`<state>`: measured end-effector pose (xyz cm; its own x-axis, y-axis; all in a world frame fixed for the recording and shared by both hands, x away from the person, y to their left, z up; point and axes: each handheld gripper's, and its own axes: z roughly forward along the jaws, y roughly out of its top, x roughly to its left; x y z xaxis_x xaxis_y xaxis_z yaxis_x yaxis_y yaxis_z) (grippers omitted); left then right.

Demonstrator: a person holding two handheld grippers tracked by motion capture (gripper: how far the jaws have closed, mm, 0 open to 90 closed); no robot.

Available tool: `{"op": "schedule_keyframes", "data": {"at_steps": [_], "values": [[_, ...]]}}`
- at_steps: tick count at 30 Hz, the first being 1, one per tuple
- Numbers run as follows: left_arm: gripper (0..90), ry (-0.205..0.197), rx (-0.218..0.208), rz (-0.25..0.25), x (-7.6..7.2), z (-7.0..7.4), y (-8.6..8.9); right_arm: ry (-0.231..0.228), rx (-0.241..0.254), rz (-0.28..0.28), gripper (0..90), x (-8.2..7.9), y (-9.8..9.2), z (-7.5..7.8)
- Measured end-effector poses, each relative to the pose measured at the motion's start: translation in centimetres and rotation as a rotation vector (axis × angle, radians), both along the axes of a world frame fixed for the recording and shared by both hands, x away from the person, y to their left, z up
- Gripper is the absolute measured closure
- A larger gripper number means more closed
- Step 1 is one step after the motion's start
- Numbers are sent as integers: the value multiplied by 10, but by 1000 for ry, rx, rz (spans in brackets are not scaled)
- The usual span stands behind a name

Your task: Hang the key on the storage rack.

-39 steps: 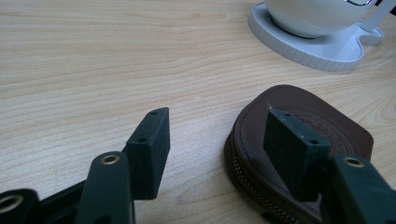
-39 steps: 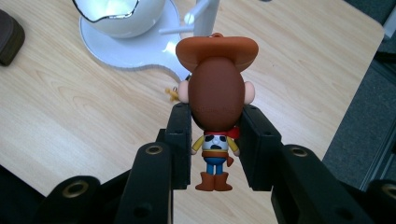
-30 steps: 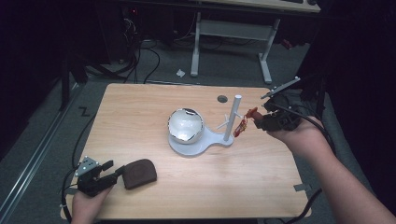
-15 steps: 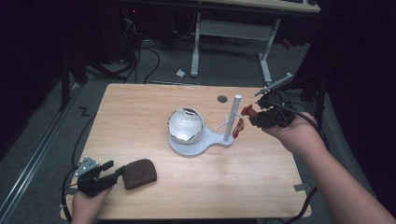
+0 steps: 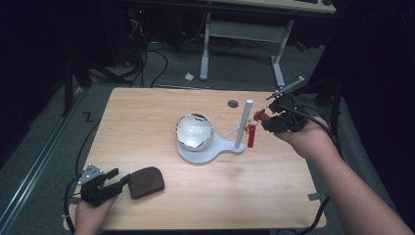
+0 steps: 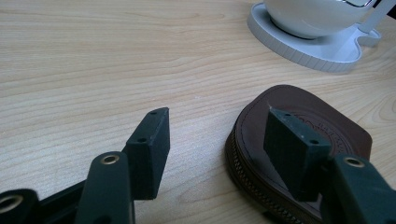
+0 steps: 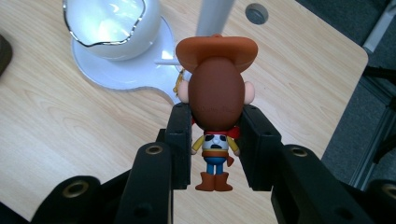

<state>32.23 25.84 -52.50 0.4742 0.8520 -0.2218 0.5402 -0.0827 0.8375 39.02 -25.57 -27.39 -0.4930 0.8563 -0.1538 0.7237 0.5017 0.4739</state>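
— Left gripper (image 5: 120, 178) first: down at the table's (image 5: 147, 112) near left corner, jaws spread apart, nothing between the pads.

— Touching anything?

— Hard to say. Brown zipped pouch (image 5: 145, 181) lying flat just beside it, toward the middle of the near edge. From the left gripper view (image 6: 212, 140), one pad poised over the pouch's (image 6: 299, 140) rounded end, the other over bare wood; contact not clear.

— Moving right?

— Middle of the table: white stand base (image 5: 215, 149), flat and pear-shaped, carrying a glossy white bowl (image 5: 195, 131) with a silver wavy rim. Thin white post (image 5: 243, 122) rising upright from the base's narrow right end. Small red tag (image 5: 251, 136) dangling just beside the post.

— And the right side?

— Right gripper (image 5: 266, 119) held up near the right edge, just right of the post, hand (image 5: 306, 139) beneath it. Jaws clamped on a small cowboy figure (image 5: 259, 116).

— Sure about the grip?

— Yes. Seen along the right gripper (image 7: 215, 144), both pads pressed against the sides of the figure's (image 7: 216, 102) big brown head, orange hat (image 7: 216, 48) above the jaws, yellow shirt, blue trousers and brown boots hanging between them. Back of the figure toward the camera, post and bowl beyond it.

— Anything else?

— Round grey grommet (image 5: 233, 103) set in the wood near the far edge.
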Motion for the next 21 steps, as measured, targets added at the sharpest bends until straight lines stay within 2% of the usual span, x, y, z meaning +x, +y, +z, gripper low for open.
{"op": "schedule_keyframes", "data": {"at_steps": [9,13,21], "values": [[411,1,5,-1,0,0,-1,14,15,-16,680,0,-11,-14],[412,-1,3,1,0,0,0,28,24,-30,679,-2,-16,-23],[412,-4,8,-5,0,0,-3,46,34,-19,678,-8,-17,-46]]}}
